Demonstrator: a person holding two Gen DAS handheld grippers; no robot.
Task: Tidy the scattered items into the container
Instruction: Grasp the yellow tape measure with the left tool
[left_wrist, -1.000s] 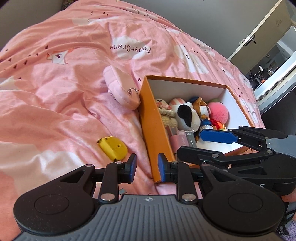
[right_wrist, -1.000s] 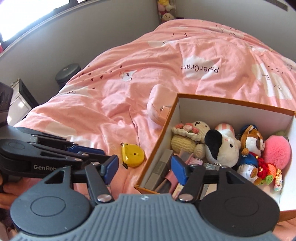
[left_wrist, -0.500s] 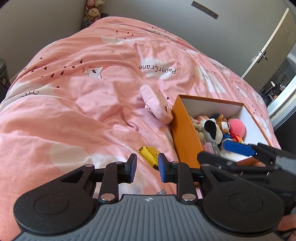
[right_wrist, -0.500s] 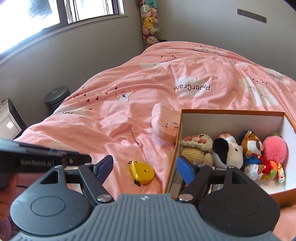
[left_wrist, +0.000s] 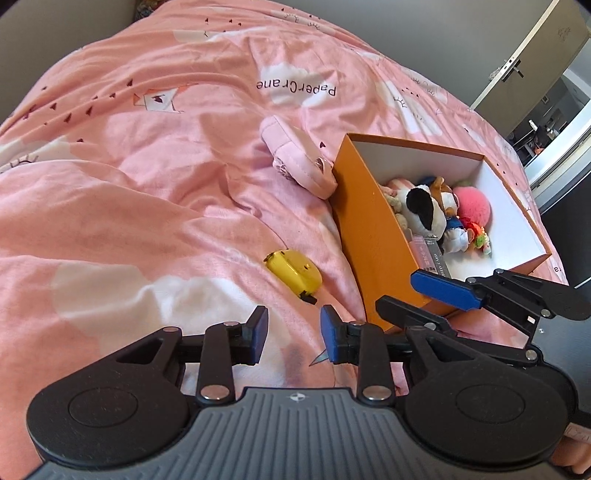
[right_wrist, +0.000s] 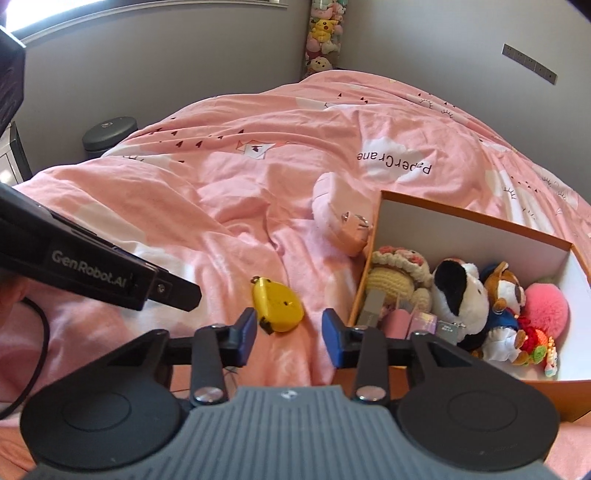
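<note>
Both claws angled downward, side by side; left claw (left_wrist: 291, 334) opening, right claw (right_wrist: 289, 338) closing, nothing between either's jaws.

Bed with pink duvet (left_wrist: 155, 192), rumpled, white cloud patches, small dark paper-crane and heart prints, "PaperCrane" text upside down near the middle. Lying directly on it: yellow tape measure (left_wrist: 293, 271), on its side in front of the box's left wall, near it but apart. Pink pouch (left_wrist: 297, 162) with a metal clasp, its end touching the box's far left corner. Orange cardboard box (left_wrist: 373, 229), white inside, open top, sits on the duvet's right side, tilted a little on the soft cover, filled with plush toys and small boxes.
</note>
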